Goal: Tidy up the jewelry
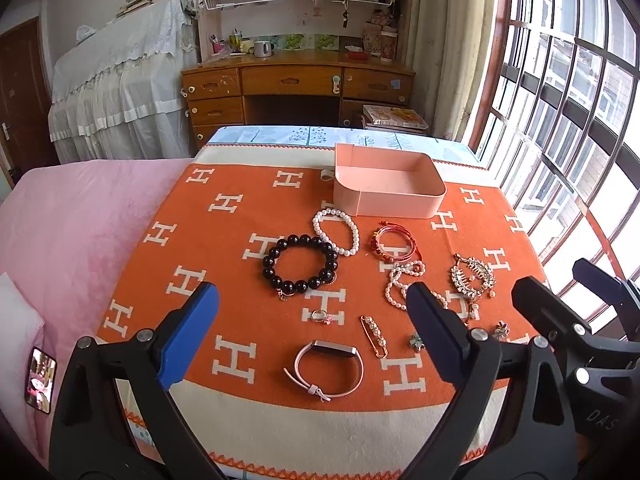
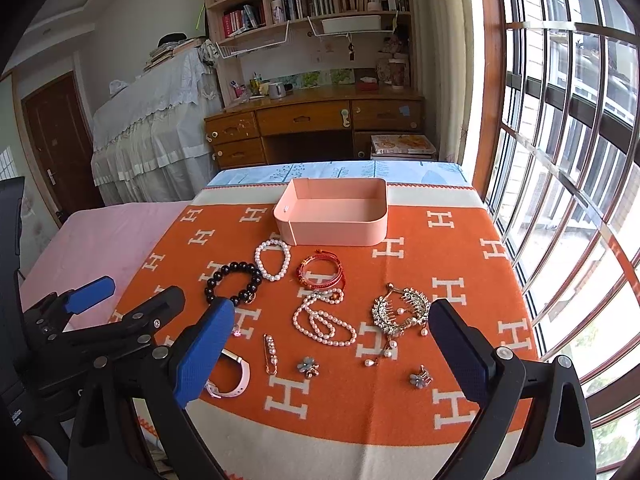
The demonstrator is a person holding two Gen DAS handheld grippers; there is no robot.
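Note:
Jewelry lies spread on an orange blanket (image 1: 248,320) with white H marks. A pink box (image 1: 386,190) (image 2: 334,212) stands open and bare at the far side. In front of it lie a black bead bracelet (image 1: 299,266) (image 2: 232,282), a white pearl bracelet (image 1: 336,230) (image 2: 273,259), a red cord bracelet (image 1: 394,244) (image 2: 322,272), a pearl necklace (image 2: 320,320), a crystal hair comb (image 1: 472,278) (image 2: 400,310), a ring (image 1: 320,316), a pearl pin (image 1: 374,336) (image 2: 271,354), flower earrings (image 2: 308,367) and a pink watch band (image 1: 328,368) (image 2: 232,376). My left gripper (image 1: 312,320) and right gripper (image 2: 332,336) hover open above the near edge, holding nothing.
A pink bedspread (image 1: 80,232) lies to the left, with a phone (image 1: 40,380) on it. A wooden desk (image 1: 296,88) with shelves stands beyond the bed. A barred window (image 2: 568,160) runs along the right side. A lace-covered piano (image 1: 120,80) stands at the far left.

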